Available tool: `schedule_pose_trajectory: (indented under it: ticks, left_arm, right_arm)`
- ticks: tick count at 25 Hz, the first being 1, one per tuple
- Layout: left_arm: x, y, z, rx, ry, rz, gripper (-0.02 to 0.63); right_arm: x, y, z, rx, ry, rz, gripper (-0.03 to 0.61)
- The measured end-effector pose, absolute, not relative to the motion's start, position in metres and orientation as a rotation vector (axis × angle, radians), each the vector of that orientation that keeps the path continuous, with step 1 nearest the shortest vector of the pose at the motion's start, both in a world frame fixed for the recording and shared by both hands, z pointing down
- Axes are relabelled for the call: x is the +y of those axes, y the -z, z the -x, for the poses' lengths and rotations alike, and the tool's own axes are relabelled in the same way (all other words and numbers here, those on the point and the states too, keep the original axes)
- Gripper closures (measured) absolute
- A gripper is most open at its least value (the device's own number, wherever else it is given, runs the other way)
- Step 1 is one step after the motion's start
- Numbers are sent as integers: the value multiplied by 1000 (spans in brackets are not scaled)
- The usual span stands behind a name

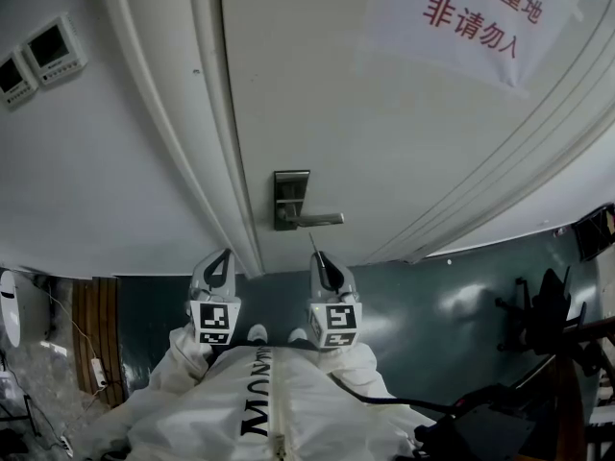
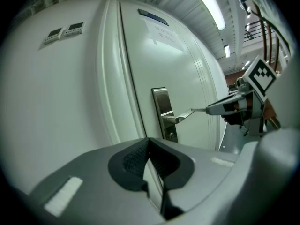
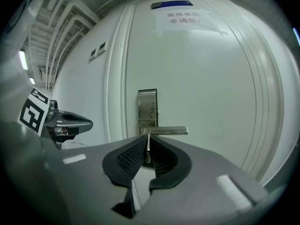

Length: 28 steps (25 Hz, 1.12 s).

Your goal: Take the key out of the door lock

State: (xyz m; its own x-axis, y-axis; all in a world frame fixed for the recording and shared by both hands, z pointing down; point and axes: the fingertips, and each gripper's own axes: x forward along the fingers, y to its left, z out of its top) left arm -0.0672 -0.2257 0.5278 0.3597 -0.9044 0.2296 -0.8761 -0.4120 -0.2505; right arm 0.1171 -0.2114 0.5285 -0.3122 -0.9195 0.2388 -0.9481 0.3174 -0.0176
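Note:
A steel lock plate point(image 1: 291, 198) with a lever handle point(image 1: 317, 219) sits on the white door point(image 1: 384, 113). My right gripper point(image 1: 325, 265) hangs just below the handle, shut on a thin metal key point(image 1: 313, 246) whose blade points up at the door, clear of the lock. In the right gripper view the key point(image 3: 147, 146) stands upright between the pads, in front of the lock plate point(image 3: 147, 108). The left gripper view shows the key point(image 2: 199, 109) sticking out of the right gripper, near the handle's tip point(image 2: 185, 116). My left gripper point(image 1: 221, 262) is shut and empty, left of the right one.
The door frame point(image 1: 216, 161) runs down the lock's left side. Two wall panels point(image 1: 38, 56) hang at far left. A paper notice point(image 1: 480, 17) is stuck on the door's upper right. Dark equipment point(image 1: 548, 325) stands at right on the floor.

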Motion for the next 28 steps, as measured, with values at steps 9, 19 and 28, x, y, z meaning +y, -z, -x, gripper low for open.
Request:
schedule_pose_trajectory:
  ticks: [9,19,28]
  left_arm:
    - [-191,-532,71,1736,555,2467,614]
    - [-114,-523,116,1665,472,2491,614]
    - [-29,-546,160,1641,450,2562,614]
  right_arm:
    - [-195,-527,-124,-2481,-285,-1673,563]
    - [-115,-511,-70,-2475,-254,-1747,561]
    - [-24,-504,-29,-2411,-203,-1820,555]
